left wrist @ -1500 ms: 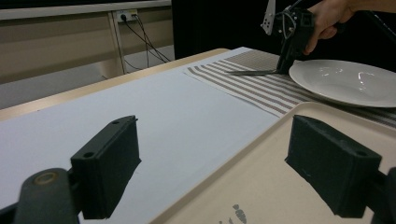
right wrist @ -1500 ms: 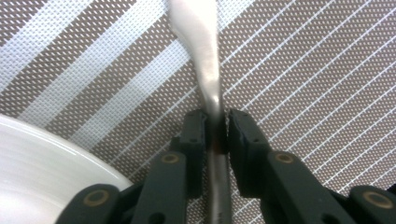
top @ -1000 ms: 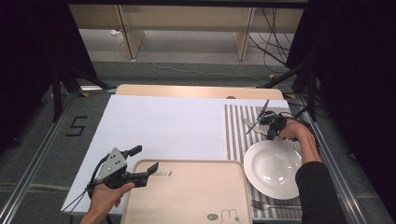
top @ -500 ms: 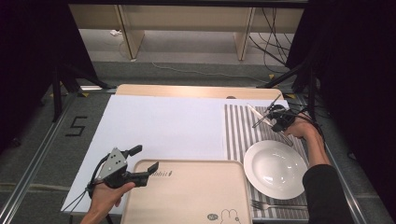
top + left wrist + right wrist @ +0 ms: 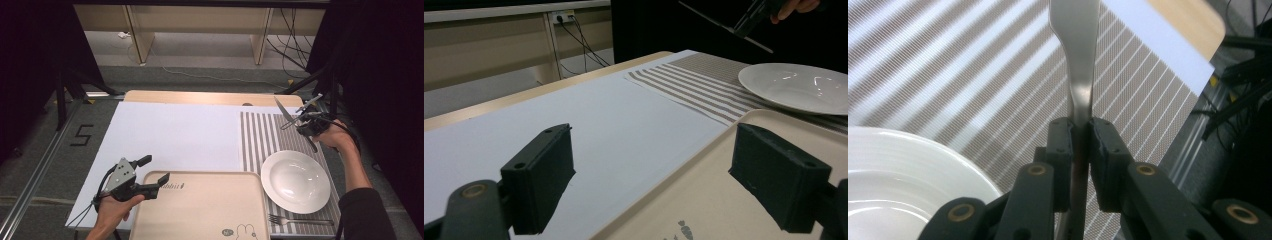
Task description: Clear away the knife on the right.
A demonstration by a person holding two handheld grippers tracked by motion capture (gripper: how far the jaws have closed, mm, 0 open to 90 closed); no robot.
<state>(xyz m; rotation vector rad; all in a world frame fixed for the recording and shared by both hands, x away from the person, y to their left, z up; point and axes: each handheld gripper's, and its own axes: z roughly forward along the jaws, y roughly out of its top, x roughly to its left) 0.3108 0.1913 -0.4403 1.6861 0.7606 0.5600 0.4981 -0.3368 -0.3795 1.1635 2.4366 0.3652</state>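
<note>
In the high view, a knife (image 5: 285, 113) is held clear of the table by the right gripper (image 5: 306, 123), above the far right part of the striped mat (image 5: 260, 140). The blade points up and to the left; it is probably kept raised so that it can be laid beside the plate (image 5: 296, 181), which sits on the mat's near half. A fork (image 5: 299, 219) lies on the mat just in front of the plate, so the setting seems to be partly laid. The left gripper (image 5: 152, 170) is rested at the tray (image 5: 200, 210), one jaw over the tray's left corner and the other over the white sheet (image 5: 175, 130), as if the tray is to be steadied or gripped.

In the left gripper view, the jaws are seen spread wide with nothing pinched: one black pad (image 5: 541, 182) hangs over the sheet and the other over the tray's rim. The height of the knife above the table is made plainer here, since it is seen side-on at the top right, well above the plate.

In the right gripper view, the grip itself is shown, which the high view cannot resolve. The pads are pressed together on the knife's narrow neck (image 5: 1079, 100), with the wider metal part running up and away over the stripes. The plate's rim is seen at the lower left.
</note>
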